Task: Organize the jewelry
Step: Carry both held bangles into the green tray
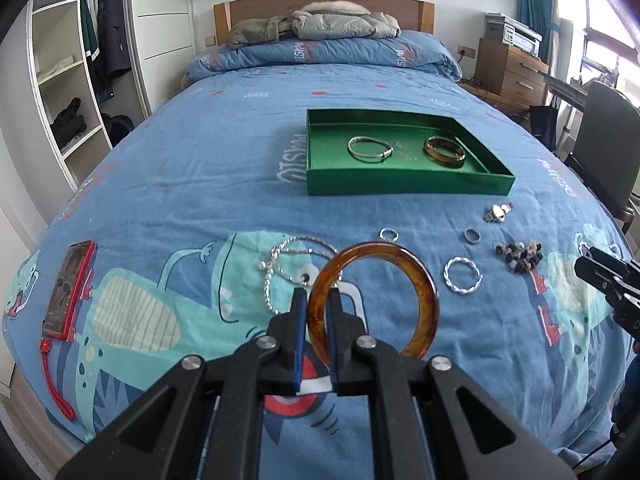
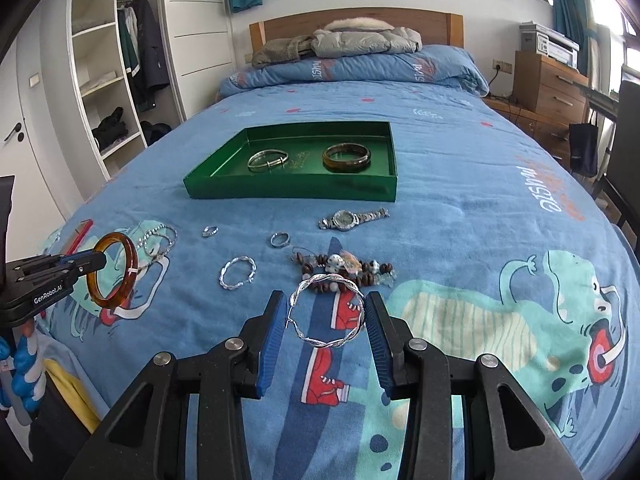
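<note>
Left wrist view: the left claw (image 1: 318,300) is clenched nearly shut on the rim of an amber bangle (image 1: 420,280), which stands upright at lower centre of the frame, lifted clear of the blue bedspread (image 1: 180,168). Behind it on the spread lie a silver chain (image 1: 280,256), two small rings (image 1: 389,234) (image 1: 472,235), a twisted bracelet (image 1: 463,275), beads (image 1: 520,256) and a watch (image 1: 496,212). A green tray (image 1: 400,188) at upper centre holds a silver bangle (image 1: 370,149) and a brown bangle (image 1: 444,152), apart from each other. A red phone (image 1: 70,288) lies at left.

Right wrist view: the right claw (image 2: 326,308) stands partly open, its blue pads (image 2: 272,340) pressing either side of a twisted silver hoop (image 2: 326,342), held above the spread at lower centre. Its twin lies just left of the beads.
</note>
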`<state>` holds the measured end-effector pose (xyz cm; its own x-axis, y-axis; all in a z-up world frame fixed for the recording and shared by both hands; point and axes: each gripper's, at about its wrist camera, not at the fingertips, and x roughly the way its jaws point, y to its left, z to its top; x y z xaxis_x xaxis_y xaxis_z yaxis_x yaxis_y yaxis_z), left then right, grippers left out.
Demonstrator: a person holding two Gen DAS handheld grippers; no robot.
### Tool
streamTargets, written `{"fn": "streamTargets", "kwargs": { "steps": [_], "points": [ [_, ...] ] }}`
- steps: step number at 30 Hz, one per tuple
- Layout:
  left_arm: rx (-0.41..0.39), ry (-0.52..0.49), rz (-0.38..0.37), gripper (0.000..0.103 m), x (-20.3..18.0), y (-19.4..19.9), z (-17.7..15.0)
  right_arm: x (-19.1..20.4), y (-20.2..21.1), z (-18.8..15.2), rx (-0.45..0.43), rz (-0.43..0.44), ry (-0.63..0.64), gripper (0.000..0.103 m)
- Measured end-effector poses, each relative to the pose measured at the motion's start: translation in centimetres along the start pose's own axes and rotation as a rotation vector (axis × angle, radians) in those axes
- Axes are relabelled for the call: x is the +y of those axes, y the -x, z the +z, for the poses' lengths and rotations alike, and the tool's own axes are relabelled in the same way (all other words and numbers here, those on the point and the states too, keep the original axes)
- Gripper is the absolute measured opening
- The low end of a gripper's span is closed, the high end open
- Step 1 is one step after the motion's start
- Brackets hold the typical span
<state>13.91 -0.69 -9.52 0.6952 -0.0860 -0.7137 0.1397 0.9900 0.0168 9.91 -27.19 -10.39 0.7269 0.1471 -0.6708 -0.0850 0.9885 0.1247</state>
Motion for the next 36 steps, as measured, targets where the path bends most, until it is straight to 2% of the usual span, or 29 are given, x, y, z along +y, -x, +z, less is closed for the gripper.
{"fn": "streamTargets", "kwargs": {
  "steps": [9, 17, 27, 36],
  "points": [
    [-0.068, 0.024, -0.041, 0.008, 0.5, -1.4, 7.0, 0.6, -1.2, 6.4, -0.078, 0.018, 0.031, 0.040],
    [-0.094, 0.014, -0.054, 0.008, -1.3, -5.9, 13.1, 0.2, -6.6, 12.6, -0.092, 0.017, 0.054, 0.040],
    [-0.036, 0.033, -0.022, 0.008, -2.5, -15.0, 19.6, -2.0, -16.1, 19.3, -0.037, 0.042, 0.004, 0.040],
    [0.007, -0.012, -0.005, 0.008, -4.8, -20.5, 22.3, -3.1, -23.1, 21.5, 0.046, 0.035, -0.016, 0.040]
  ]
}}
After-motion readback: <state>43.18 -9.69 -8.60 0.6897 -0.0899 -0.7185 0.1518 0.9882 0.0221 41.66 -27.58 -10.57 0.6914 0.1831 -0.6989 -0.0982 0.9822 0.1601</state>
